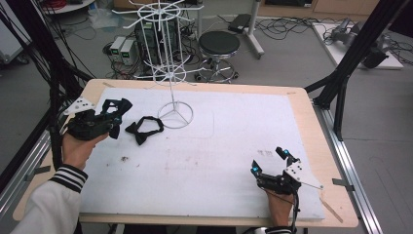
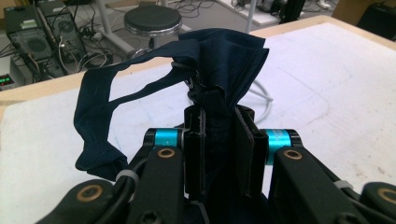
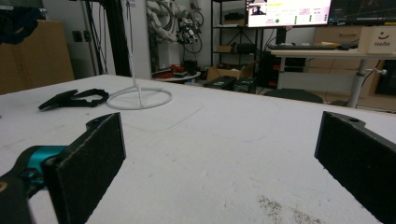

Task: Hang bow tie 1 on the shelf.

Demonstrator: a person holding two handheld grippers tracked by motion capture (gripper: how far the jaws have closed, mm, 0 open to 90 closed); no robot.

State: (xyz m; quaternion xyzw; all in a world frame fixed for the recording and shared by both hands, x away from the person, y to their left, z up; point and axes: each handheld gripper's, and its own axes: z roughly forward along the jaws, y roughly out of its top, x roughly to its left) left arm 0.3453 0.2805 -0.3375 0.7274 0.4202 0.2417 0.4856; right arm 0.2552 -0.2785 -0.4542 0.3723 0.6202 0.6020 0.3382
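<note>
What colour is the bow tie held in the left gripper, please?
Dark navy blue, clearest in the left gripper view: bow tie, left gripper.

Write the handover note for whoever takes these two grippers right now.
Left gripper: shut on a navy bow tie, held off the table, strap loop hanging to one side.
Right gripper: open, nothing between its fingers, low over the white mat near the front right.
A second, black bow tie lies on the mat beside the white wire rack.
Done: one tie picked up.
Left: probably hang it on the rack, then fetch the other.
</note>
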